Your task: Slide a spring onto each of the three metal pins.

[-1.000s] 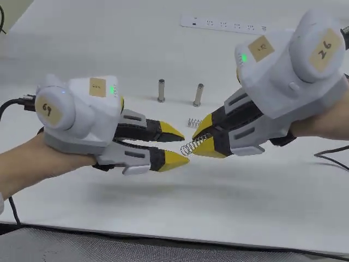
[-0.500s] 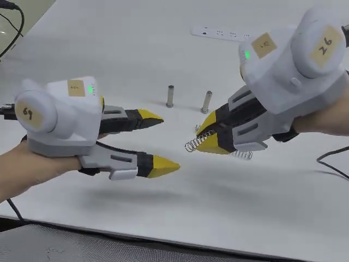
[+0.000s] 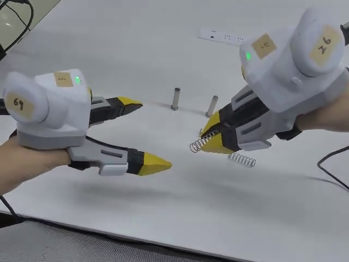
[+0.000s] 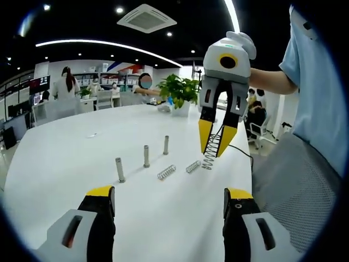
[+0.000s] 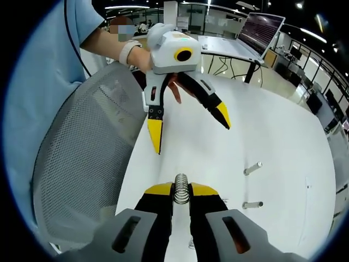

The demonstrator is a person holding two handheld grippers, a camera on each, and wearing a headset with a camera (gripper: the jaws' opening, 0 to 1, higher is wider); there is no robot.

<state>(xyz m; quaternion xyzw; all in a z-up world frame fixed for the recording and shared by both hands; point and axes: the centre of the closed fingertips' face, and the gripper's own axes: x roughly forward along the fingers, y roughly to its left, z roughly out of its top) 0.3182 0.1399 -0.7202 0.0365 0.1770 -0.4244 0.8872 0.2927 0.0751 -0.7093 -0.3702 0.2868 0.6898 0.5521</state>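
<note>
Head view, right side: what has the right gripper (image 3: 200, 141) got?

— A spring (image 3: 195, 145), pinched at one end between the closed yellow tips. The rest of the coil sticks out to the left, in the air above the table (image 3: 229, 202).

Same in the right gripper view?

— Yes. There the coil stands end-on between the two tips, clamped from both sides.

And the left gripper (image 3: 148, 132)?

— Jaws spread wide, nothing in them. It is held off the table, apart from the right one, with its tips towards it. The left gripper view has the two tips far apart at the bottom, with bare table between them.

Where are the pins (image 4: 146, 156)?

— Three, upright on the table in a slanting row, in the left gripper view. All are bare. In the head view two of them stand just beyond the right gripper's tips.

Other springs?

— Two loose springs (image 4: 166, 172) lie on the table near the pins, side by side, in the left gripper view. In the head view one lies just under the right gripper, to the right of its tips.

How does the spring in the jaws sit to the pins?

— Apart from them. It hangs tilted from the tips above the loose springs and touches no pin.

Anything else?

— A power strip (image 3: 229, 38) at the far edge of the table. A mesh chair (image 5: 76, 164) stands beside the table in the right gripper view.
</note>
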